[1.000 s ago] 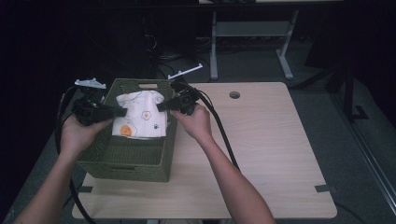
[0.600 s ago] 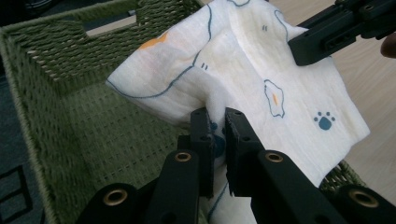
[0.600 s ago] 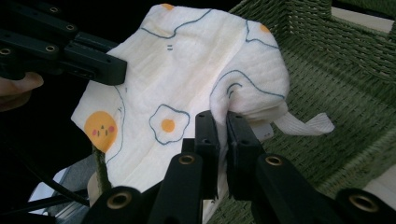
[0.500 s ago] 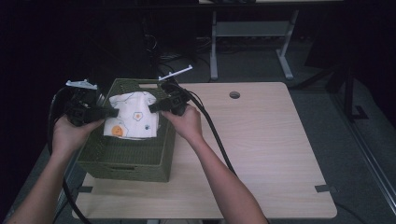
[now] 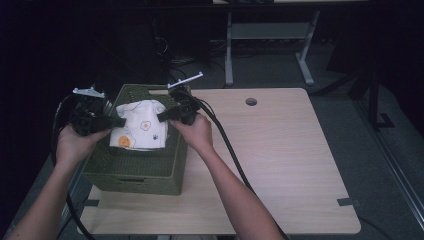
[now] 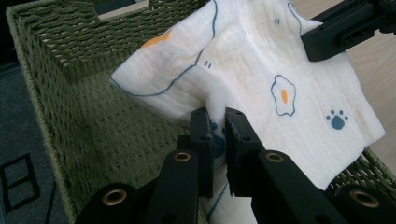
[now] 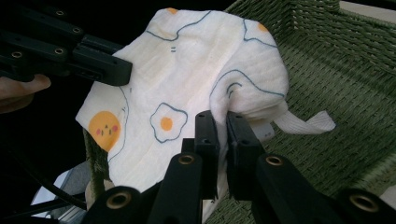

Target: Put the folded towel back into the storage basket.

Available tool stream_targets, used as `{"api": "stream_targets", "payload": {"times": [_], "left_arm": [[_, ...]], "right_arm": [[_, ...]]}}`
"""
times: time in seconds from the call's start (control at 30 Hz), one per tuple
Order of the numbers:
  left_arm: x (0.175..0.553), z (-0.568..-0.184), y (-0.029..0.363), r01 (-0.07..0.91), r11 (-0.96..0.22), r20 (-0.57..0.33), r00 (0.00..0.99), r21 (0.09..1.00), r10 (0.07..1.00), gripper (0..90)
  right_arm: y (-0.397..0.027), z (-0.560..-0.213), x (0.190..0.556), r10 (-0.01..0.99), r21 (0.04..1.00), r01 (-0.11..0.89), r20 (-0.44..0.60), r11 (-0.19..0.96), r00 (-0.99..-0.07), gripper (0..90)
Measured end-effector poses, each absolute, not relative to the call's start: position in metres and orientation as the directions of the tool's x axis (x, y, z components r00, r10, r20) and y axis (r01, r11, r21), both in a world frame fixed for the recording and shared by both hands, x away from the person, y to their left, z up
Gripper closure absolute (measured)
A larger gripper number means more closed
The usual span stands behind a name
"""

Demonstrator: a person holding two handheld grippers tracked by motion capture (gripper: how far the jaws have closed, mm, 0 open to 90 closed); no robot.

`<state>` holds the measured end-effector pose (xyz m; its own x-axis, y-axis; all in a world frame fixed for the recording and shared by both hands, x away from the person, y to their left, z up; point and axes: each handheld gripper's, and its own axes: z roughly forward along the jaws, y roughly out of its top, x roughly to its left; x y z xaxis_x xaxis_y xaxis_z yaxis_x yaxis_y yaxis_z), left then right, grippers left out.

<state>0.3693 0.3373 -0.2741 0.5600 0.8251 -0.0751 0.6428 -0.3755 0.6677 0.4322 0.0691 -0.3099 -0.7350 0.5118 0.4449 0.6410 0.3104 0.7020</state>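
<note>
You hold a small white cloth (image 5: 139, 126) with fried eggs and paw prints on it, one side in each gripper; your left gripper (image 5: 116, 121) pinches the cloth's left edge, and in the left gripper view (image 6: 216, 122) its two black jaws are squeezed tight on a fold of the cloth; your right gripper (image 5: 162, 116) pinches the right edge, and in the right gripper view (image 7: 217, 125) its jaws are shut on the cloth too, just under a rounded fold; a little white tag (image 7: 306, 122) sticks out beside them; the cloth hangs in the air over the green woven basket (image 5: 135, 167), stretched between the two grippers, with its bottom edge near the basket's inside; a moment ago the cloth sat lower and more bunched up inside the basket, and your hands were closer together; now both hands have come up and moved apart, so the cloth is spread out more and you can see its pictures; I think this means you are lifting the cloth out of the basket, and the lift is about half done, because the cloth is not past the rim yet; the basket sits at the left end of the wooden table (image 5: 280, 165); the rest of the table top is bare, so there is room to lay the cloth down there; keep both grips tight, because the cloth could slip if one side lets go.
</note>
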Motion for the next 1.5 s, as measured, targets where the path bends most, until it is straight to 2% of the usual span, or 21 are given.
{"api": "stream_targets", "payload": {"times": [0.17, 0.2, 0.23, 0.27, 0.33, 0.63, 0.97, 1.5], "left_arm": [[0.373, -0.277, 0.339, 0.647, -0.383, -0.064, 0.556, 0.66, 0.829, 83.2], [0.373, -0.278, 0.339, 0.647, -0.384, -0.056, 0.551, 0.659, 0.833, 79.5], [0.376, -0.281, 0.339, 0.657, -0.381, -0.01, 0.508, 0.651, 0.861, 71.5], [0.376, -0.281, 0.339, 0.657, -0.381, -0.01, 0.508, 0.651, 0.861, 64.9], [0.38, -0.287, 0.344, 0.675, -0.354, -0.032, 0.488, 0.647, 0.873, 64.0], [0.378, -0.294, 0.348, 0.686, -0.338, -0.049, 0.478, 0.644, 0.877, 64.9], [0.377, -0.291, 0.336, 0.67, -0.35, -0.051, 0.501, 0.654, 0.864, 64.9], [0.377, -0.292, 0.326, 0.668, -0.352, -0.063, 0.513, 0.655, 0.856, 62.2]], "right_arm": [[0.072, -0.311, 0.432, 0.513, 0.699, 0.646, 0.451, 0.307, -0.73, 83.8], [0.073, -0.312, 0.433, 0.52, 0.702, 0.643, 0.443, 0.307, -0.731, 79.0], [0.074, -0.313, 0.434, 0.536, 0.699, 0.647, 0.435, 0.305, -0.723, 70.6], [0.074, -0.313, 0.434, 0.536, 0.699, 0.647, 0.435, 0.305, -0.723, 70.6], [0.073, -0.316, 0.437, 0.563, 0.683, 0.665, 0.435, 0.303, -0.703, 65.9], [0.067, -0.322, 0.437, 0.564, 0.678, 0.664, 0.43, 0.314, -0.705, 68.2], [0.059, -0.321, 0.437, 0.559, 0.681, 0.664, 0.435, 0.308, -0.705, 68.1], [0.038, -0.316, 0.439, 0.567, 0.688, 0.664, 0.435, 0.292, -0.7, 64.7]]}}
